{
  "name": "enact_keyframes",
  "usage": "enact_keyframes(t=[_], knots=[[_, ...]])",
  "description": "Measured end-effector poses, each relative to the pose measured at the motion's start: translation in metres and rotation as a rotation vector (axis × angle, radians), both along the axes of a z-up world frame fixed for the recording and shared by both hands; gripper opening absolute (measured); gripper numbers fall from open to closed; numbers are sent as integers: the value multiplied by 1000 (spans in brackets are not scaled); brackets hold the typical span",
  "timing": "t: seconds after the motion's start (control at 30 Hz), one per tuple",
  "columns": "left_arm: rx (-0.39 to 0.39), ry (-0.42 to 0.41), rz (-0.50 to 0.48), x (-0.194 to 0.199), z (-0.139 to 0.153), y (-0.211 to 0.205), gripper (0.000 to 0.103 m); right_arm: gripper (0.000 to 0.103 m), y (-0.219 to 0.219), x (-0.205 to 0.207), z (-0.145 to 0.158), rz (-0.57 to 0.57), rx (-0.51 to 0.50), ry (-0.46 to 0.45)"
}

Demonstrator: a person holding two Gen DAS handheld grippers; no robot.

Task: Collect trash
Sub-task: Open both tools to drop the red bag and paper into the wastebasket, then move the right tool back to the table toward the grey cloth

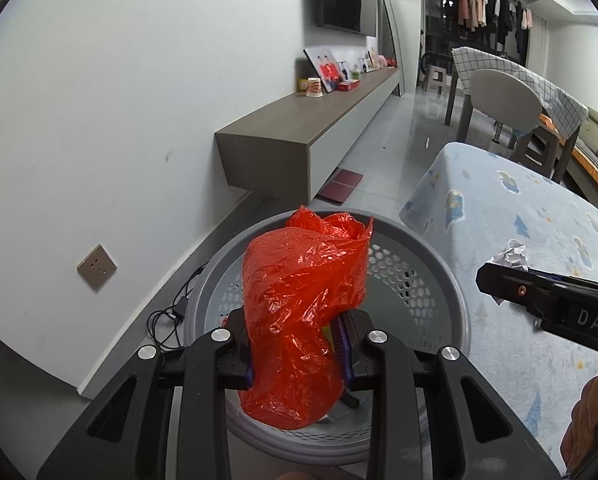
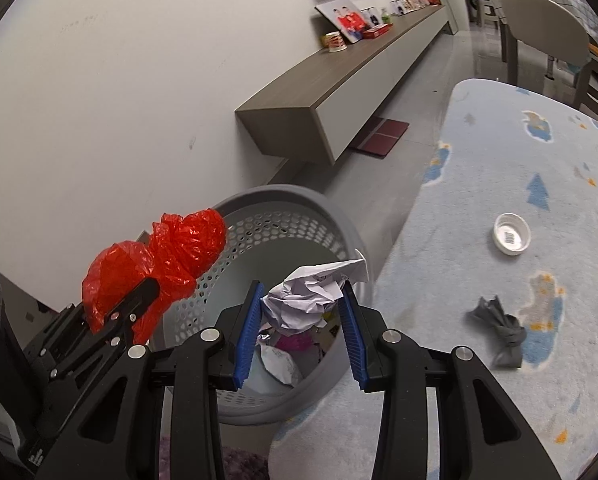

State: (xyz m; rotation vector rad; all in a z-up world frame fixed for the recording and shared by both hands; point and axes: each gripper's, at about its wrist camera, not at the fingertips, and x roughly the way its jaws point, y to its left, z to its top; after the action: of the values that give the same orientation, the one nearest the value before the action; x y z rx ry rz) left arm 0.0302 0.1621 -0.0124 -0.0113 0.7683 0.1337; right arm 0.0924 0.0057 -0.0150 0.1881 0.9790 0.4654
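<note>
**Trash in both grippers, poised at the basket**

Trash is being carried in two pieces. Furthest left, the left gripper (image 1: 299, 356) is clamped on a crumpled red plastic bag (image 1: 303, 312), its blue pads pressed into the film; the bag bulges above and below the jaws and hangs directly over the grey perforated basket (image 1: 439, 276). In the right wrist view the same bag (image 2: 155, 264) sits over the basket's left rim.

Next across, the right gripper (image 2: 299, 312) is closed on a crumpled ball of white paper (image 2: 307, 292), held over the open mouth of the basket (image 2: 339, 220), which already has wrappers and scraps at the bottom.

To drop well, I judge each piece should be brought fully inside the rim before the jaws part. The bag is light and clingy, so it may stick to a pad; opening wide and low in the basket would help. The paper looks ready to fall straight.

Rightmost, on the pale blue patterned table cover (image 2: 499, 160), a white round lid (image 2: 512, 235) and a knotted dark grey scrap (image 2: 501, 334) lie well apart, still to be collected
</note>
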Motion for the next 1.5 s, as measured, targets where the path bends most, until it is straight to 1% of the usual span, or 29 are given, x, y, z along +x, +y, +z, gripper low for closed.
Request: enact_keyframes(t=[0.2,0.23,0.37,0.47,0.5,0.53,0.57,0.6,0.67,0.87,0.93,1.3,1.5], knots=[[-4,12,8,0,-3,10,30,37,17,-1,-4,46,-3,0],[-3,15,10,0,-3,10,32,37,20,-1,-4,50,-5,0],[-2,19,16,0,-4,13,32,38,24,1,-8,67,-6,6],[-5,21,25,-1,-5,16,35,39,27,3,-8,71,-4,-3],[-4,23,31,-1,-5,17,41,42,27,4,-8,72,0,-5],[-6,23,35,-2,-5,18,53,44,27,6,-8,71,2,-7],[-6,18,43,-3,-4,19,61,49,26,6,-8,68,3,-10],[-4,7,51,-4,-3,20,71,54,25,6,-8,64,4,-14],[-3,-5,58,-6,-1,22,72,56,23,7,-8,55,5,-18],[2,8,72,-4,-3,23,72,56,22,8,-8,45,7,-19],[3,8,71,-4,-3,23,74,56,22,7,-7,46,8,-18],[17,10,71,-3,-4,21,75,56,19,5,-8,40,8,-16],[19,7,71,-4,-3,20,78,56,17,2,-7,33,7,-19]])
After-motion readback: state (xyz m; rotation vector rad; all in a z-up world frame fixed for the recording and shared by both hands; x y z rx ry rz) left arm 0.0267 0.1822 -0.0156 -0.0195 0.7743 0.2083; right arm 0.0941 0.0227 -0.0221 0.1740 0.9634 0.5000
